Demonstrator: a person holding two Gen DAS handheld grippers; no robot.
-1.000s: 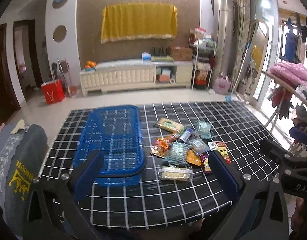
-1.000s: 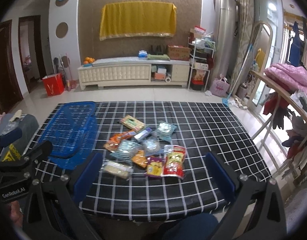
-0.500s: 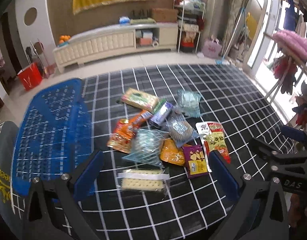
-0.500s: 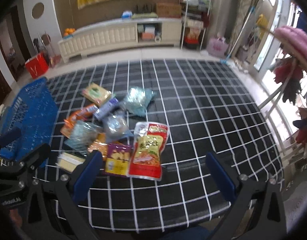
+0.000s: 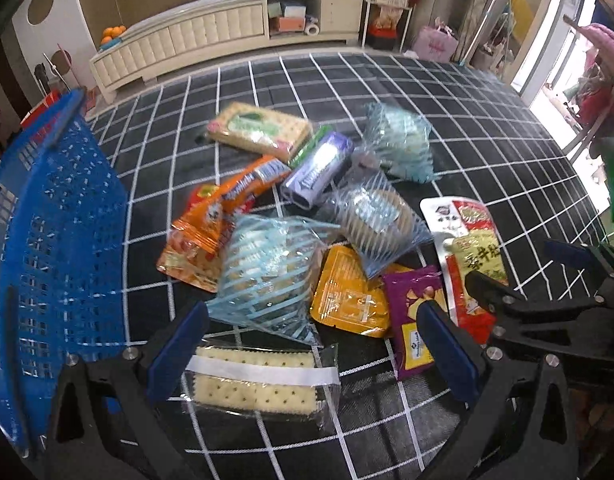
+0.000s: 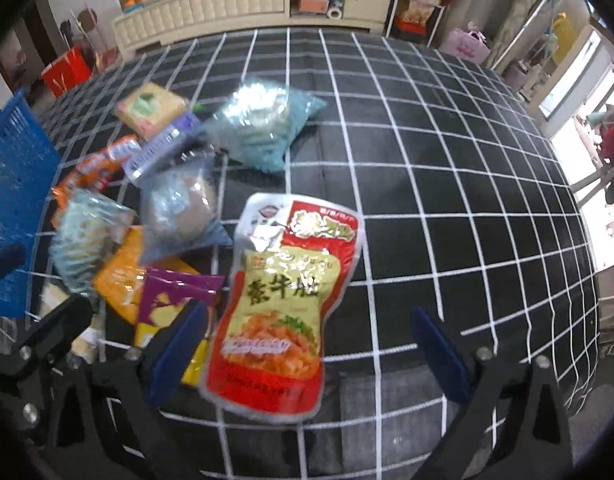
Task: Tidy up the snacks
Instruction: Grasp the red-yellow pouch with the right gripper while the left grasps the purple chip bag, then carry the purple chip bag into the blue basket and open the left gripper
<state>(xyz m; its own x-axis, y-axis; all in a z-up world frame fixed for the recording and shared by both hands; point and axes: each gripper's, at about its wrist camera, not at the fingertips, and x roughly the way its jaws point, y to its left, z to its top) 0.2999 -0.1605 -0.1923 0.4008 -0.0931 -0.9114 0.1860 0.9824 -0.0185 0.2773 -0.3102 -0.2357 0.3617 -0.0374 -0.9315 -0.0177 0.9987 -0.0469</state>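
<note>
Looking along the left gripper [image 5: 311,354], its jaws stand wide apart over a clear cracker pack [image 5: 259,380] on the checked worktop [image 5: 467,120], gripping nothing; a blue basket [image 5: 55,240] stands at far left. From the right gripper [image 6: 311,350], the jaws are closing, not yet touching the red snack pouch [image 6: 287,300] between them; more snack packs lie left.

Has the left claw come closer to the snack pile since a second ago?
Yes. The left claw has dropped toward the checked tablecloth; the clear cracker pack now lies between its open fingers, untouched.
</note>
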